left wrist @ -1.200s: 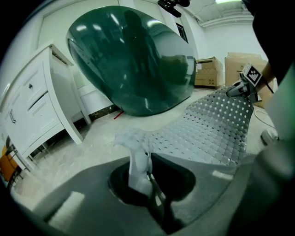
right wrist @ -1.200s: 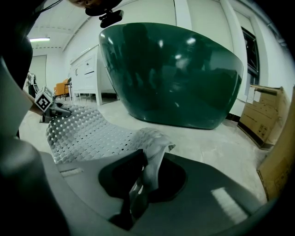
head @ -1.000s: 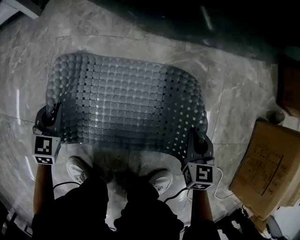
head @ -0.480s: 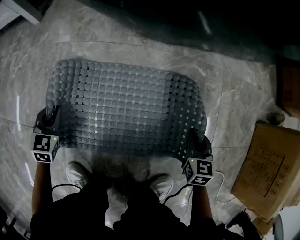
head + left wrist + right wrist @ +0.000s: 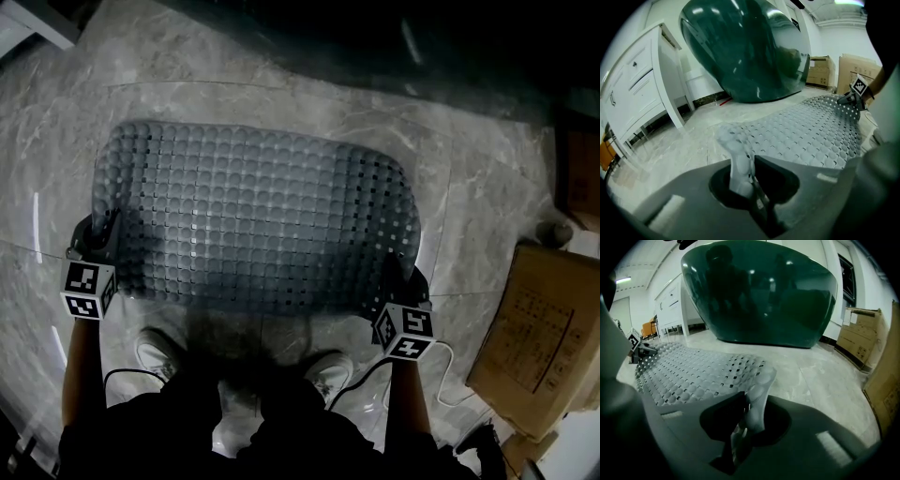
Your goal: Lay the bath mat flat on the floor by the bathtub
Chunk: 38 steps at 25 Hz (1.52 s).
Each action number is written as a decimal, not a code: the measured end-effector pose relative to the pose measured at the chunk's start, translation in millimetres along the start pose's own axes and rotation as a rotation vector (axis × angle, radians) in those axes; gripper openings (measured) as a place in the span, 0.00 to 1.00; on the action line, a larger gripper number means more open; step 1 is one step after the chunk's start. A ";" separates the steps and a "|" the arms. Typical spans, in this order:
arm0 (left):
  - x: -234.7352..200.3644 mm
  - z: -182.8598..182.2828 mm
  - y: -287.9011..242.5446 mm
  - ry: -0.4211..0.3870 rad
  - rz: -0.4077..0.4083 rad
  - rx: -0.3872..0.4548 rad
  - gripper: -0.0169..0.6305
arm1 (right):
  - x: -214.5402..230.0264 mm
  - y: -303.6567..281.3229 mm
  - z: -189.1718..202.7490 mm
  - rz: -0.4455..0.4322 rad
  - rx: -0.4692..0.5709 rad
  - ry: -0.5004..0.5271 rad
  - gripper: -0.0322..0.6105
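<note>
A grey perforated bath mat point(image 5: 253, 220) is spread over the marble floor in front of the dark green bathtub point(image 5: 375, 37). My left gripper point(image 5: 98, 234) is shut on its near left corner. My right gripper point(image 5: 398, 277) holds the near right corner. In the left gripper view the mat corner point(image 5: 740, 164) stands pinched upright between the jaws of the left gripper point(image 5: 743, 176). In the right gripper view the right gripper point(image 5: 747, 420) pinches the other corner point(image 5: 757, 399); its jaws have just eased open slightly, with the corner still between them. The mat's far part lies low by the bathtub point(image 5: 759, 291).
A cardboard box point(image 5: 534, 347) stands at the right, with more boxes point(image 5: 860, 341) by the wall. A white cabinet point(image 5: 642, 79) stands left of the bathtub point(image 5: 750, 51). The person's white shoes point(image 5: 155, 342) are just behind the mat's near edge, and a cable point(image 5: 441, 375) trails by the right foot.
Both grippers have sunk and come a little toward the person. The mat has dropped with them and now looks flatter and more evenly spread.
</note>
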<state>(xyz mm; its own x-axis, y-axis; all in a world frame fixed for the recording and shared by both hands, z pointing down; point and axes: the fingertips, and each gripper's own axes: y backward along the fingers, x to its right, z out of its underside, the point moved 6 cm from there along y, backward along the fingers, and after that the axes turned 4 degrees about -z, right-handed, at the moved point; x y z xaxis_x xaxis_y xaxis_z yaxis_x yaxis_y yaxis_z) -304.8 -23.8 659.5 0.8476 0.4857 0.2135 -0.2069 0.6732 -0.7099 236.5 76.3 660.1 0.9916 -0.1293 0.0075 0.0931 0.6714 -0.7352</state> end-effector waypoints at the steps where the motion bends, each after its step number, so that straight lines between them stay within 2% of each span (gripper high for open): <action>1: -0.3 1.6 -1.6 0.005 0.003 -0.006 0.08 | 1.1 -0.9 2.0 0.005 -0.004 -0.003 0.16; 8: -4.0 8.3 -8.7 0.009 -0.001 -0.016 0.09 | 6.7 -7.1 9.4 0.038 -0.029 -0.006 0.18; 14: -7.3 9.2 -11.7 -0.019 -0.023 -0.022 0.12 | 10.9 -6.7 11.8 0.077 -0.025 -0.029 0.25; 20: -11.4 11.0 -12.7 -0.013 -0.045 -0.026 0.19 | 12.4 -7.3 13.5 0.116 -0.021 -0.023 0.31; 27: -17.1 15.4 -12.6 0.032 -0.067 -0.058 0.30 | 17.4 -8.4 17.1 0.149 -0.018 -0.036 0.37; 34: -23.8 15.4 -12.3 0.016 -0.108 -0.053 0.40 | 22.6 -6.7 19.2 0.206 -0.002 -0.036 0.49; 38: -26.6 15.3 -10.4 0.002 -0.135 -0.062 0.45 | 24.5 -4.6 19.1 0.221 0.003 -0.021 0.51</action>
<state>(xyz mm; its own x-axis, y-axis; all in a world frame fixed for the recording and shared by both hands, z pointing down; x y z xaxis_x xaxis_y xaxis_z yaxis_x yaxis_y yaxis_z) -332.7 -35.2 671.5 0.8667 0.3917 0.3088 -0.0604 0.6969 -0.7146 262.1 84.0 676.6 0.9895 0.0369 -0.1397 -0.1269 0.6836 -0.7187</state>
